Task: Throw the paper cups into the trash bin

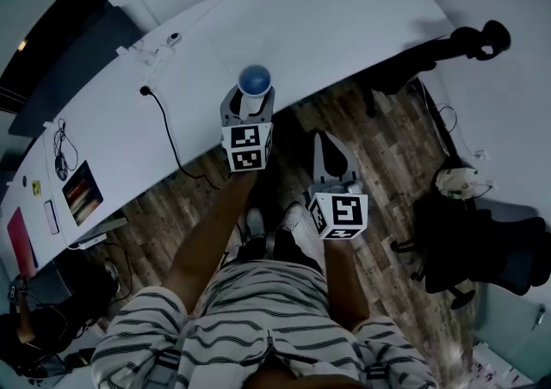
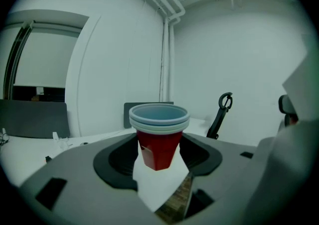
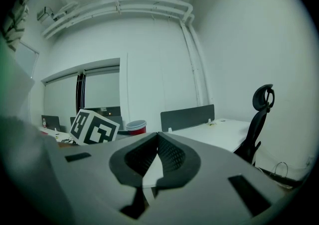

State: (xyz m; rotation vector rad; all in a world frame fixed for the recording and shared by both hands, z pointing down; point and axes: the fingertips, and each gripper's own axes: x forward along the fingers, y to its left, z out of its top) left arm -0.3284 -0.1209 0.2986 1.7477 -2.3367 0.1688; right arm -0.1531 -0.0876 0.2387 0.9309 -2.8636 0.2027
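- Head view: the left gripper [image 1: 250, 103] held the stacked paper cups [image 1: 255, 80] upright over the edge of the white desk [image 1: 344, 26]; the right gripper [image 1: 330, 151] hung lower, over the wooden floor [image 1: 387, 155], near an office chair [image 1: 482, 250]
- Left gripper view: the jaws stood wide, clamped on the red paper cups [image 2: 159, 137], rims up
- Right gripper view: the jaws [image 3: 157, 157] were pressed together with nothing between them; the paper cups [image 3: 135, 128] showed beyond, beside the left gripper's marker cube [image 3: 93, 127]
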